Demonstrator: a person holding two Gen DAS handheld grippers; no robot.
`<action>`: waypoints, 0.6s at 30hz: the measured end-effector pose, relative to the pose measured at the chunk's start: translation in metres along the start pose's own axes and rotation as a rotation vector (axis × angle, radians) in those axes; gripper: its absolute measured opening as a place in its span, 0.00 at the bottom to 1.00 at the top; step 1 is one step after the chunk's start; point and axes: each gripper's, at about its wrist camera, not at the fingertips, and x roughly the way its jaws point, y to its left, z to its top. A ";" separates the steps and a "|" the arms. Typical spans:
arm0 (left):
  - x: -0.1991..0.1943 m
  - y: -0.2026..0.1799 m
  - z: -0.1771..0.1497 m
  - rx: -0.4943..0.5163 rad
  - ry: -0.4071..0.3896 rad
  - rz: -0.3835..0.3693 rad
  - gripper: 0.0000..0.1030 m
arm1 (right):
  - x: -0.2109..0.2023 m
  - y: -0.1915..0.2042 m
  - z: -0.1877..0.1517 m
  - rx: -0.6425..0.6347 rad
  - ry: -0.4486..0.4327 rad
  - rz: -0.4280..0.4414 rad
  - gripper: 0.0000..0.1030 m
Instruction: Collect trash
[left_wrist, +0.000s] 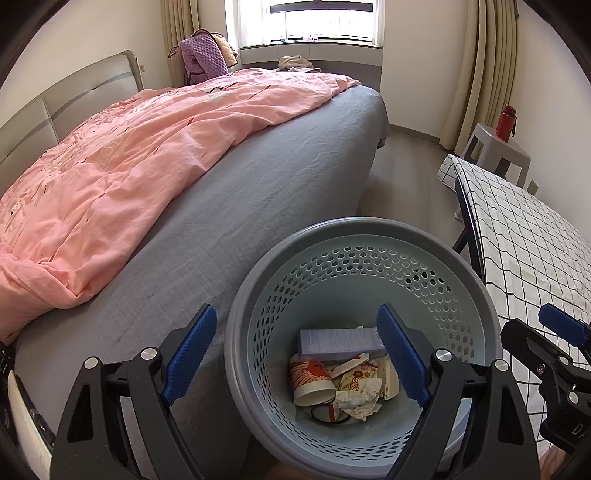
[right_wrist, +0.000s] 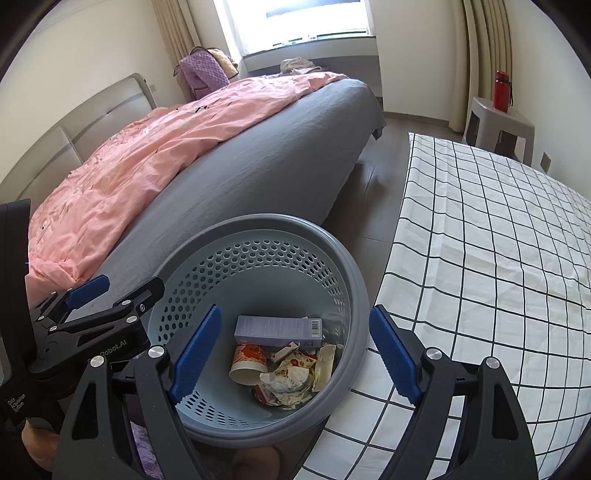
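Hovering with its blue-padded black fingers spread wide and nothing between the pads, the left gripper (left_wrist: 297, 354) hangs over the near-left rim of a round grey plastic wastebasket with a perforated pale-blue inner wall (left_wrist: 369, 266). The right gripper (right_wrist: 295, 354) hangs just beside it, its own blue-padded fingers also set wide apart with nothing gripped, straddling the basket's right rim.

Below and between both pairs of fingers, at the bottom of the basket, lies the trash: a lavender rectangular cardboard box (right_wrist: 277, 329), a red-and-white paper cup on its side (right_wrist: 249, 363), and crumpled white and printed wrappers (right_wrist: 291, 380) touching one another.

To the left of the fingers, just beside the basket, stands a bed with a grey sheet (left_wrist: 236, 206), and a rumpled pink duvet (left_wrist: 122, 155) lies across its far half. To the right of the fingers, next to the basket, is a table under a white cloth with a black grid (right_wrist: 480, 240). Well beyond the fingertips, a red bottle (right_wrist: 501, 90) stands upright on a pale grey plastic stool (right_wrist: 491, 122) by beige curtains (left_wrist: 484, 66).
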 end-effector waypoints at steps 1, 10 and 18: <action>0.000 0.000 0.000 -0.001 0.000 0.000 0.82 | 0.000 0.000 0.000 0.000 0.001 0.001 0.78; 0.000 0.000 0.000 -0.002 -0.001 0.001 0.82 | 0.000 0.001 -0.002 -0.004 0.002 0.002 0.78; 0.000 0.000 0.000 -0.002 0.000 0.001 0.82 | 0.000 0.002 -0.002 -0.004 0.002 0.003 0.78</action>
